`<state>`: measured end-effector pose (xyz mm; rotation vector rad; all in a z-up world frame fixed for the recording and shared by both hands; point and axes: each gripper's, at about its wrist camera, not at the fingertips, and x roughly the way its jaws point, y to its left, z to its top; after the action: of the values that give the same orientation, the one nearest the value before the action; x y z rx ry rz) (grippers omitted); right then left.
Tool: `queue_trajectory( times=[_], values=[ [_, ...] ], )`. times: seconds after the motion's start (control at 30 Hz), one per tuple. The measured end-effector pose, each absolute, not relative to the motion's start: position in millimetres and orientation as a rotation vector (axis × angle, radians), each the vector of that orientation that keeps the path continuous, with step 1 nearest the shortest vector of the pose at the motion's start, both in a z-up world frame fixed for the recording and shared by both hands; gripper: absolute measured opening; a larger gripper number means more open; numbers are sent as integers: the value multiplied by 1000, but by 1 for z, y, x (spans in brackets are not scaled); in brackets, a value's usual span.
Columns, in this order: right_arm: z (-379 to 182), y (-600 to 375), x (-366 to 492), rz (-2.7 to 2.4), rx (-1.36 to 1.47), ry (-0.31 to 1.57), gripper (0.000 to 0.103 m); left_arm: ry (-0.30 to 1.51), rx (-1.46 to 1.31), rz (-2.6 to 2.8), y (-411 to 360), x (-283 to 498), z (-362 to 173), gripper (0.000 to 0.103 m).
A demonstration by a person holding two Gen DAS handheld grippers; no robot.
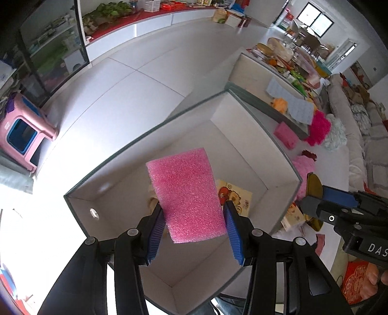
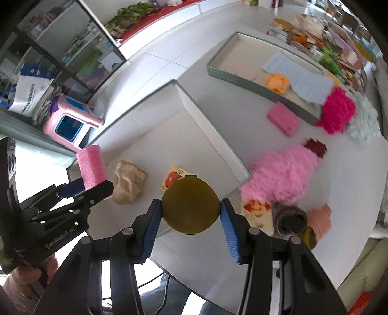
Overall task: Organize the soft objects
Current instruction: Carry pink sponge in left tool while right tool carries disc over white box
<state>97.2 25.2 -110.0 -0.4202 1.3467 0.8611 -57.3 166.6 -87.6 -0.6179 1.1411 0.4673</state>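
Two grips | pink sponge (image 1: 188, 193) between left jaws | olive disc (image 2: 190, 205) between right jaws

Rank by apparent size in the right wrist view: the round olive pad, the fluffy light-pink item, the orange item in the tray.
1. Fluffy light-pink item
2. Round olive pad, though it is nearest the camera, so true size is unsure
3. Orange item, farthest away

place: home, open living/dining room
seating: light sofa (image 1: 349, 135)
floor: large pale tiles (image 1: 150, 80)
storage: glass-door cabinet (image 2: 72, 51), long red-topped white sideboard (image 1: 150, 18) with greens
kid item: pink plastic stool (image 2: 72, 123)
clutter: food-covered counter (image 1: 288, 65)
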Motion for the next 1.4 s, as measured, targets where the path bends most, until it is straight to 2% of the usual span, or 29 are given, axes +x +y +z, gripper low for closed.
queue_trajectory(
  times=[0.47,1.4],
  values=[
    [-114,72,97,900,-470,1345,53,1167,-646,515,179,-55,-101,49],
    [-138,108,100,893,-534,1377,52,1213,-651,530,189,-42,-119,49]
  ],
)
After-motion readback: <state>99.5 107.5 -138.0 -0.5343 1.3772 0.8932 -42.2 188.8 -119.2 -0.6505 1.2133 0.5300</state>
